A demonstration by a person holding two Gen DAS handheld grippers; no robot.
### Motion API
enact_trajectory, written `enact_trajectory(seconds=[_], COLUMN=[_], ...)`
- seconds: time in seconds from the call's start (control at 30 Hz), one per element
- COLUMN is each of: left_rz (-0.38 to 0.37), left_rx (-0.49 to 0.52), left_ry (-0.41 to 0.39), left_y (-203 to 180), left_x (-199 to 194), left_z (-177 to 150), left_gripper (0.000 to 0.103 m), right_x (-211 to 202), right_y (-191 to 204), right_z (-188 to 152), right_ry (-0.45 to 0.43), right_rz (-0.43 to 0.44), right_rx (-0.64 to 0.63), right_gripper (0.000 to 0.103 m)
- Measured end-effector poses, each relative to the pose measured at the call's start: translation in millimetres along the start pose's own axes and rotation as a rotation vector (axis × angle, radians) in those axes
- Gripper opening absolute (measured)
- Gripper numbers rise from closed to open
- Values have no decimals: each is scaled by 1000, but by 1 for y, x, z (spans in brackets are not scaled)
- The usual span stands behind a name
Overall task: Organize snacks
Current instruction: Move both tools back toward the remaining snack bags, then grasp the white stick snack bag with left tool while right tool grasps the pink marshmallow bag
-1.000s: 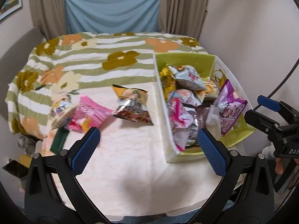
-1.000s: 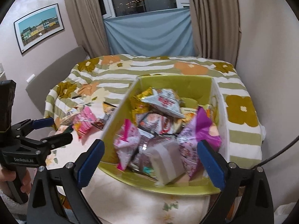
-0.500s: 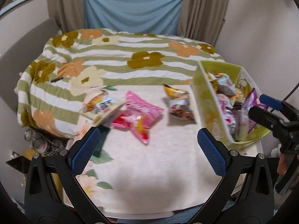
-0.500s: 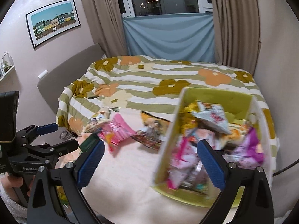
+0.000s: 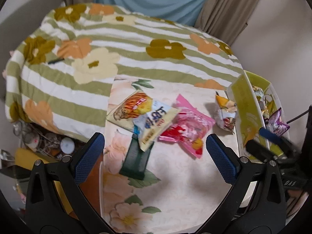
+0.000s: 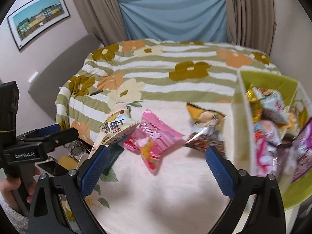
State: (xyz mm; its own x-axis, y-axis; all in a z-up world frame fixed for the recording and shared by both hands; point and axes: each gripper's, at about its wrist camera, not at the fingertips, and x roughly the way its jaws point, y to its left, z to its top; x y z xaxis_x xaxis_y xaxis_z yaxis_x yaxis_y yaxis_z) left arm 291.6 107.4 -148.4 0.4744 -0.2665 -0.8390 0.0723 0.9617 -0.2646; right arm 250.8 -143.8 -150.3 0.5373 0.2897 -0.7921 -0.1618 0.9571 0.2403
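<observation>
While both grippers hang above the table, the cream packet (image 5: 154, 120) and pink packet (image 5: 187, 128) lie just beyond the left gripper (image 5: 155, 152), its fingers spread, empty; the right gripper (image 6: 156, 165) likewise gapes beside the green bin (image 6: 241, 132).

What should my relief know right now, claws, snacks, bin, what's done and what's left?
Left claw: open, empty, above the table's loose snacks.
Right claw: open, empty, between the loose snacks and the bin.
Green bin: on the table's right side, already holds many packets.
Still out on the table: pale yellow packet overlapping a dark green box, pink packet, and an orange-and-silver packet beside the bin wall.
Left: move those four into the bin.
</observation>
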Motion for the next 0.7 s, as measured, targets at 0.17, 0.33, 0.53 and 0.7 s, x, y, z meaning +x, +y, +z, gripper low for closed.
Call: enact_trajectory(seconds=[0.17, 0.33, 0.53, 0.7], left_rz=[-47, -64, -20, 12], left_rx=[-49, -132, -215, -295], left_ry=[74, 119, 162, 174], left_y=[32, 41, 43, 48], left_x=[39, 74, 112, 129], left_z=[20, 37, 44, 46], left_gripper=[103, 103, 103, 103], right_x=[36, 64, 85, 99], right_y=[11, 15, 10, 6], right_z=[-1, -2, -3, 1], right_ry=[39, 79, 112, 136], right_rz=[-13, -32, -25, 2], right_rx=[92, 165, 210, 236], right_gripper=[99, 99, 99, 99])
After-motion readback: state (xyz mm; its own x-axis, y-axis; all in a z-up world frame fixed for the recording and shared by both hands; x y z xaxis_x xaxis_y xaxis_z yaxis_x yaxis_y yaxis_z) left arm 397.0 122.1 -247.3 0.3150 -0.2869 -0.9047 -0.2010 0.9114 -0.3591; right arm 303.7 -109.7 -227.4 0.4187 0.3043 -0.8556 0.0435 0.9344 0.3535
